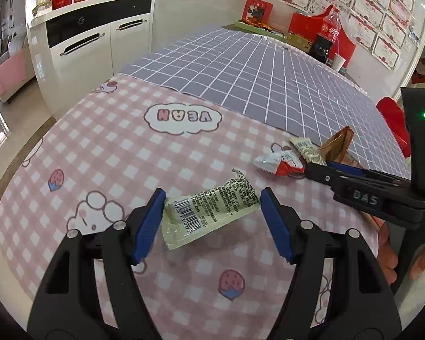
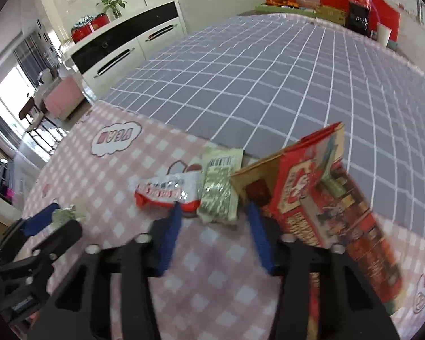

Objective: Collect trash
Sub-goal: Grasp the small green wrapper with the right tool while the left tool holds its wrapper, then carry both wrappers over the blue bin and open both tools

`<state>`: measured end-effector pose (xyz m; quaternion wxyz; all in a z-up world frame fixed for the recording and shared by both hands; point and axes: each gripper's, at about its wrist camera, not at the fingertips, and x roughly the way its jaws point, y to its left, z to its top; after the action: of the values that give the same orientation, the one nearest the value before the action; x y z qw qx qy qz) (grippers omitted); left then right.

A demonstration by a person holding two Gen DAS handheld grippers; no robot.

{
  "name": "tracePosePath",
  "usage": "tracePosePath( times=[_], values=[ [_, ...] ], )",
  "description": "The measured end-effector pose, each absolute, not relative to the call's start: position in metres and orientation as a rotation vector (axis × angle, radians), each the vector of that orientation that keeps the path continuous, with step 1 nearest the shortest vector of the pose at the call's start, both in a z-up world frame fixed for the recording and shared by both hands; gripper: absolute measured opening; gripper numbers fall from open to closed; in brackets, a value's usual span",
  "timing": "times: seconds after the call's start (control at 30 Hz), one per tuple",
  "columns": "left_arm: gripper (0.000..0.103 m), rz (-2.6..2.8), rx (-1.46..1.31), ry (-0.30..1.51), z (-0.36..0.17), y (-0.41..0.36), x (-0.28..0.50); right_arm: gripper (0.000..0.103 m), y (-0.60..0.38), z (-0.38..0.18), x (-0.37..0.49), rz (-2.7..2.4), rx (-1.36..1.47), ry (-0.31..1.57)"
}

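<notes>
Left wrist view shows my left tool [image 1: 212, 212] spread wide, its blue pads either side of a pale green wrapper [image 1: 209, 212] with a barcode, low in the centre of the frame. The left pad sits right at the wrapper's end; I cannot tell whether either pad actually presses it. The wrapper lies on the pink checked cloth [image 1: 113, 155] covering the bench. At the right of the frame my right tool [image 1: 316, 171] reaches toward a red and white wrapper [image 1: 277, 163], a second pale green wrapper [image 1: 307, 150] and a brown paper bag [image 1: 337, 144] clustered together.

From the right wrist view, my right tool [image 2: 214, 221] has its pads part-way apart, with the second pale green wrapper's near end just ahead of the gap and nothing pinched. The red printed bag [image 2: 325, 198] stands tilted at the right.
</notes>
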<state>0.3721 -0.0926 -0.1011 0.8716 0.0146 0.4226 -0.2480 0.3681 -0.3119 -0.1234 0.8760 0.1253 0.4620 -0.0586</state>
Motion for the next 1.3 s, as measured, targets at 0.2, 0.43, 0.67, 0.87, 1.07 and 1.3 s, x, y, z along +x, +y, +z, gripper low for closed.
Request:
tracePosePath(
  times=[0.2, 0.43, 0.67, 0.87, 1.07, 1.3],
  values=[
    [0.068, -0.487, 0.041, 0.854, -0.095, -0.089, 0.372, 0.024, -0.311, -0.123, 0.364, -0.132, 0.263, 0.972],
    [0.068, -0.468, 0.019, 0.827, -0.083, -0.075, 0.356, 0.02, -0.301, -0.099, 0.334, -0.14, 0.251, 0.898],
    [0.068, -0.431, -0.007, 0.801, -0.07, -0.05, 0.335, 0.017, -0.277, -0.07, 0.309, -0.099, 0.234, 0.795],
    [0.068, -0.352, -0.022, 0.757, -0.062, -0.015, 0.314, 0.017, -0.246, -0.05, 0.291, 0.032, 0.247, 0.726],
    [0.068, -0.243, -0.088, 0.753, -0.063, 0.041, 0.295, 0.017, -0.184, -0.049, 0.286, 0.176, 0.2, 0.74],
    [0.068, -0.097, -0.152, 0.743, -0.063, 0.113, 0.27, 0.018, -0.098, -0.05, 0.286, 0.341, 0.124, 0.752]
  ],
)
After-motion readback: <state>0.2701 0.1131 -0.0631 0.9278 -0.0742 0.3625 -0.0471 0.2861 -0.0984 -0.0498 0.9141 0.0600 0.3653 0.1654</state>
